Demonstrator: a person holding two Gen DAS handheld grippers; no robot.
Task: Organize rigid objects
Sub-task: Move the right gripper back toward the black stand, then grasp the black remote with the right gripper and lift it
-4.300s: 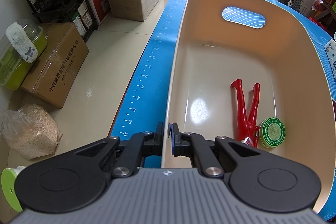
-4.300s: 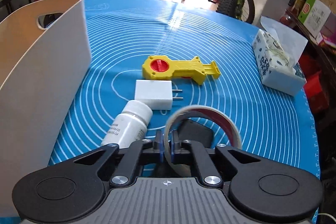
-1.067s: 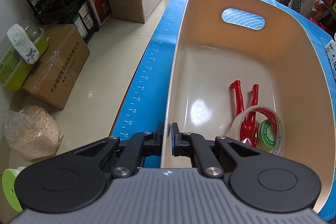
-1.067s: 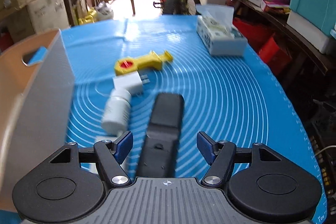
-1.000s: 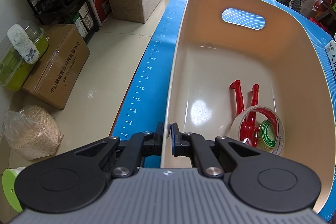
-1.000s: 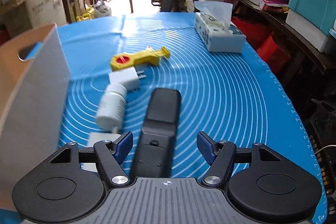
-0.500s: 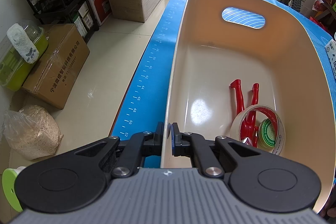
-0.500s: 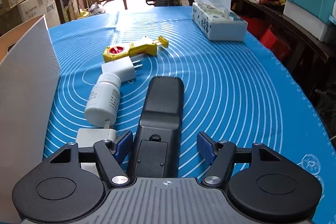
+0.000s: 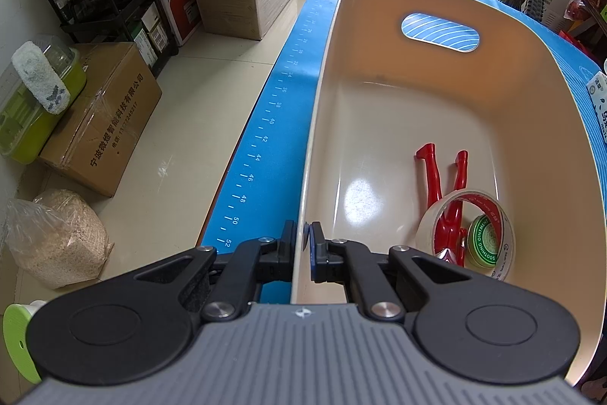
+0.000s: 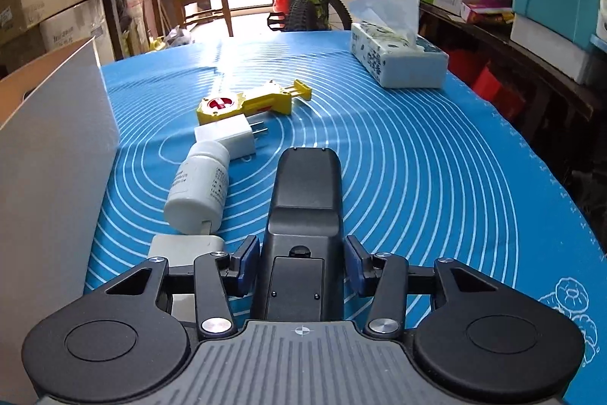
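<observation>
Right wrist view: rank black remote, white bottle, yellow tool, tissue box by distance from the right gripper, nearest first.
1. Black remote: between the closing jaws of the right gripper, a small gap each side.
2. White bottle: lying on its side, ahead and left.
3. Yellow tool: farther up the mat, past the white plug.
4. Tissue box: far right, farthest.

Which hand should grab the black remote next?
The right. The right gripper already straddles the black remote, and its jaws are closing on it with small gaps left. The left gripper is busy, shut on the bin's rim.
</observation>
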